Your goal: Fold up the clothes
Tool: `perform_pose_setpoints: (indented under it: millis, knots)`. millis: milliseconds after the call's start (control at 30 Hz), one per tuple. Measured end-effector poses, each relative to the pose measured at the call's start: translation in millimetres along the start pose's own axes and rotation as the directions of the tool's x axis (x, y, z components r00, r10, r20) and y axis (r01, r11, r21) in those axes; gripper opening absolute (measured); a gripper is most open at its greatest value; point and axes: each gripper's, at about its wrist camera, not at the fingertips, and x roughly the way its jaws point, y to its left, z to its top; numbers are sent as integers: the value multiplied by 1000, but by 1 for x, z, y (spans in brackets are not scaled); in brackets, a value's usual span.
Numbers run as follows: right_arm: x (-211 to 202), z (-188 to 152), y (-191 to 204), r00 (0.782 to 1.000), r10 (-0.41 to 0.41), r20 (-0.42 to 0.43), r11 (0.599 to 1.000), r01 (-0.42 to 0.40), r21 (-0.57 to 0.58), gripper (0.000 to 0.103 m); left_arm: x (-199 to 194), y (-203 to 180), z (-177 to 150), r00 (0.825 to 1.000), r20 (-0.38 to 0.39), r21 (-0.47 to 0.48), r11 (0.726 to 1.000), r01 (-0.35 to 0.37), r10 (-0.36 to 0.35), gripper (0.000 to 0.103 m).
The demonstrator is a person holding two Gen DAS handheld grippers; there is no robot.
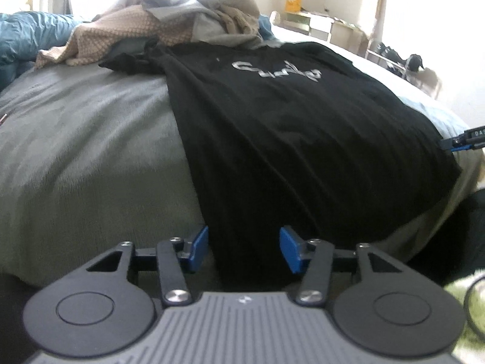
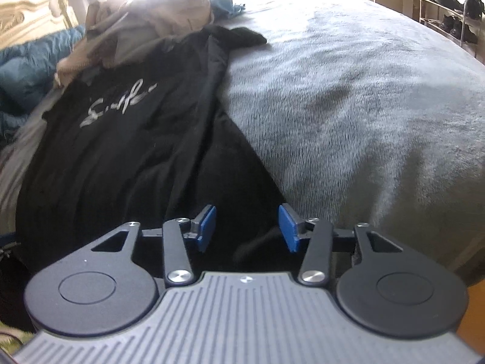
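Shirt (image 1: 303,127) limp, light; my fingers (image 1: 198,250) half-open straddling its hem corners on bed (image 1: 91,139), not yet pinching.

So it's a bed (image 1: 75,151) with a fuzzy grey blanket (image 2: 363,106) over the top. A black T-shirt (image 1: 288,121) with silvery script on the chest lies spread flat on it — the hem hangs over the near edge. Up at the collar end sits a heap of clothes (image 1: 182,21), tan and grey, and beside that a blue quilt (image 1: 24,36), I think.
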Motion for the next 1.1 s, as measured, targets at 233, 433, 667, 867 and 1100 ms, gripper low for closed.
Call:
perform_pose_setpoints:
  millis: [233, 433, 667, 867, 1100]
  knots:
    - [-6, -14, -5, 999, 11, -48, 1000, -11, 3, 36, 0, -3, -8, 1000, 5, 21, 1000, 4, -4, 53]
    - [-3, -20, -6, 997, 31, -75, 1000, -31, -1, 14, 4, -5, -18, 997, -71, -7, 1000, 20, -20, 50]
    - [-1, -22, -15, 995, 67, -77, 998, -66, 24, 12, 24, -3, -24, 997, -75, -40, 999, -1, -2, 39]
    - [1, -20, -18, 993, 88, -80, 996, -85, 35, 12, 29, 4, -23, 997, -58, -136, 990, 46, -55, 4]
    - [-20, -25, -13, 991, 106, -79, 994, -108, -17, 0, -10, 13, -23, 985, -39, -183, 970, 161, -171, 3]
